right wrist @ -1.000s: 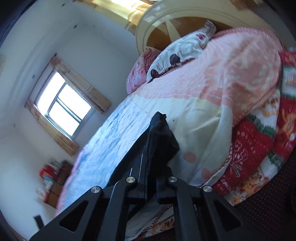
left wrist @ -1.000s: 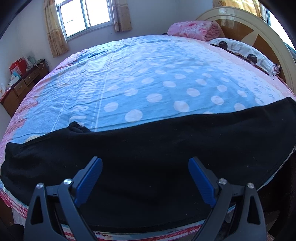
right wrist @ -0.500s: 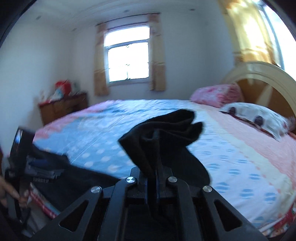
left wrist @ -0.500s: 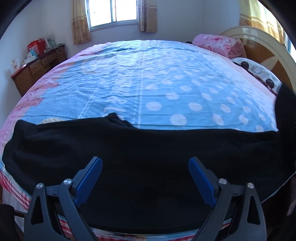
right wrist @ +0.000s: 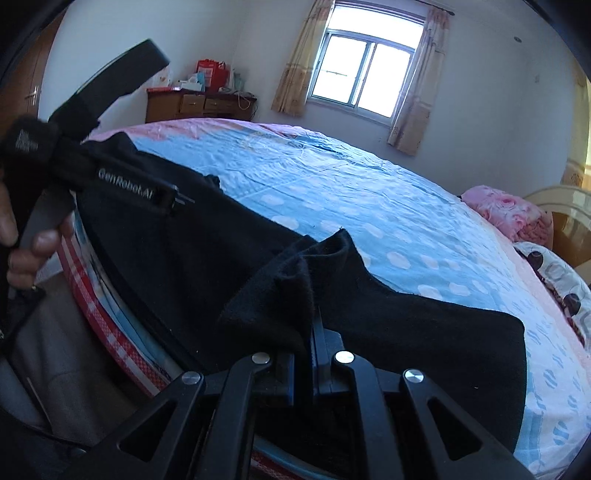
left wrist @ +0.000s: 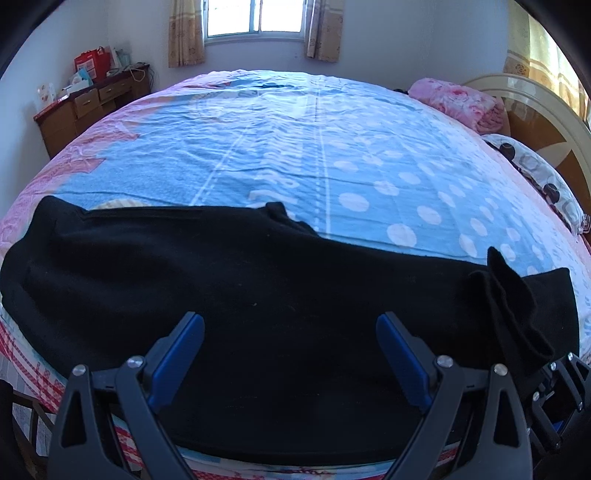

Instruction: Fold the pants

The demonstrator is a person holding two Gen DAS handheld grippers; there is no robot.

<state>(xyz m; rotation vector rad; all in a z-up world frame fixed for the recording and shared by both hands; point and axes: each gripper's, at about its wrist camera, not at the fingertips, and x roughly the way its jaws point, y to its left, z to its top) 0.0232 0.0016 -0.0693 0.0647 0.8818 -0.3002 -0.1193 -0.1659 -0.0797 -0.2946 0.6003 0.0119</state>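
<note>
The pants (left wrist: 258, 295) lie stretched along the near edge of the bed (left wrist: 295, 147). One end is lifted and doubled over them, pinched in the right gripper (right wrist: 312, 332), just right of the left gripper (left wrist: 290, 339) hovering above them. Pillows (left wrist: 535, 173) sit at the bed's right end, a dresser (left wrist: 85, 107) beyond its far left corner, a window (left wrist: 255, 16) behind it.

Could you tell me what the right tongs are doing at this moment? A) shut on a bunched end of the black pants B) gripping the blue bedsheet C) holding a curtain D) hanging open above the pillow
A: the right tongs are shut on a bunched fold of the black pants, lifted off the bed.
</note>
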